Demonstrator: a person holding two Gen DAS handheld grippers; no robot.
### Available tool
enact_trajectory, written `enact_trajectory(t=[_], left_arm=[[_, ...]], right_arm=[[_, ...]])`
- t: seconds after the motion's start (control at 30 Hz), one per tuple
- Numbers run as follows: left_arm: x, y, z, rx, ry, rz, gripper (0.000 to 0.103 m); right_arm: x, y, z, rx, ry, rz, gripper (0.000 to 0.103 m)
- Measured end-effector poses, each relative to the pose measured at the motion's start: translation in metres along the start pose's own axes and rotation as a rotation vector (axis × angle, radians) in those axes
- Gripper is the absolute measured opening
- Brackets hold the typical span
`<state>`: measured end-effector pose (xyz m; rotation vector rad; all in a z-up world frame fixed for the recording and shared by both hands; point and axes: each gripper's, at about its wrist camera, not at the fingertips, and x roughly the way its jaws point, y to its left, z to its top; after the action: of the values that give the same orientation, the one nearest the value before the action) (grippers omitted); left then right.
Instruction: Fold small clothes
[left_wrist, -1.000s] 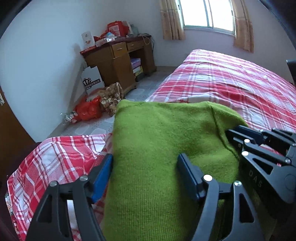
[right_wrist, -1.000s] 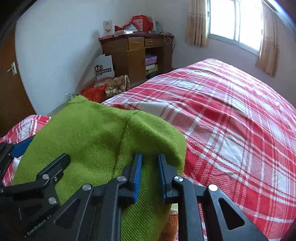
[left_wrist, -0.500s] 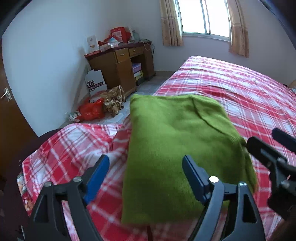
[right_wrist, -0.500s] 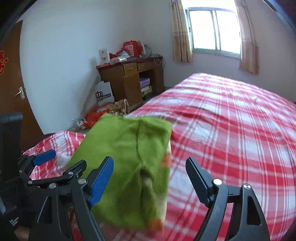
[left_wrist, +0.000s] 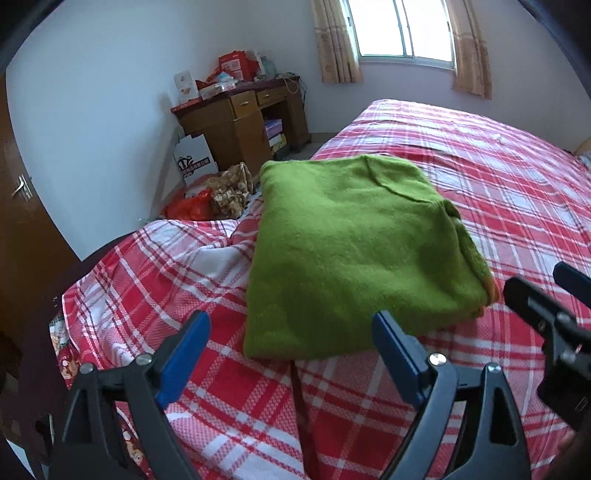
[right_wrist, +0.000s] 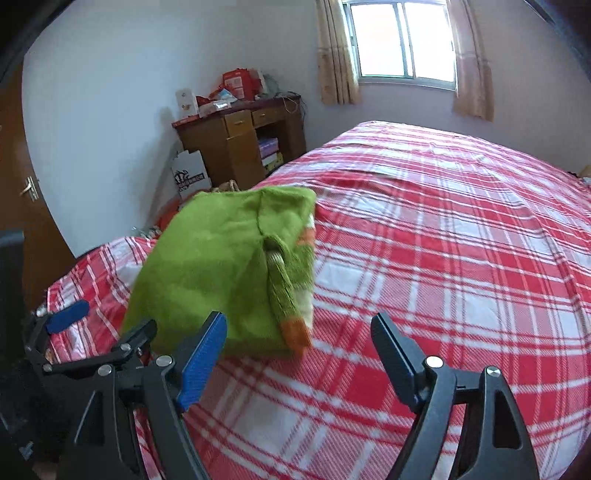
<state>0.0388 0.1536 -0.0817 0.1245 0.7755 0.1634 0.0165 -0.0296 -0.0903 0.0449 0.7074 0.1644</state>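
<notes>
The folded green sweater (left_wrist: 354, 258) lies on the red plaid bed (left_wrist: 517, 192). The left gripper (left_wrist: 291, 354) and right gripper (right_wrist: 299, 354) are both wide and hold nothing.

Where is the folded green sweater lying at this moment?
The green sweater lies folded on the red plaid bed, near its edge toward the wooden desk. In both wrist views it rests just beyond the open tools, touching neither.

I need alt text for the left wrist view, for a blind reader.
A folded green sweater lies on a bed with a red plaid sheet. The open left gripper hovers before it, holding nothing; a wooden desk stands beyond.
</notes>
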Motion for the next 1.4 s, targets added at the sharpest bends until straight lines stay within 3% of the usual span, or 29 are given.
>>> enact_trajectory(t=[0.3, 0.47, 0.83, 1.2, 1.4], left_arm=[[-0.016, 0.004, -0.014, -0.015, 0.033, -0.052, 0.095], [-0.037, 0.004, -0.018, -0.010, 0.005, -0.073, 0.098], [-0.081, 0.000, -0.019, 0.001, -0.080, -0.140, 0.101], [-0.119, 0.016, -0.009, -0.019, -0.232, -0.084, 0.103], [-0.126, 0.025, -0.005, -0.037, -0.254, -0.078, 0.103]], right_arm=[[-0.018, -0.009, -0.016, 0.035, 0.031, -0.022, 0.081], [-0.034, -0.005, -0.019, 0.024, 0.029, -0.048, 0.081], [-0.096, -0.003, -0.011, 0.020, -0.100, -0.103, 0.081], [-0.150, 0.003, -0.004, 0.030, -0.256, -0.106, 0.086], [-0.166, 0.010, -0.001, 0.024, -0.309, -0.098, 0.087]])
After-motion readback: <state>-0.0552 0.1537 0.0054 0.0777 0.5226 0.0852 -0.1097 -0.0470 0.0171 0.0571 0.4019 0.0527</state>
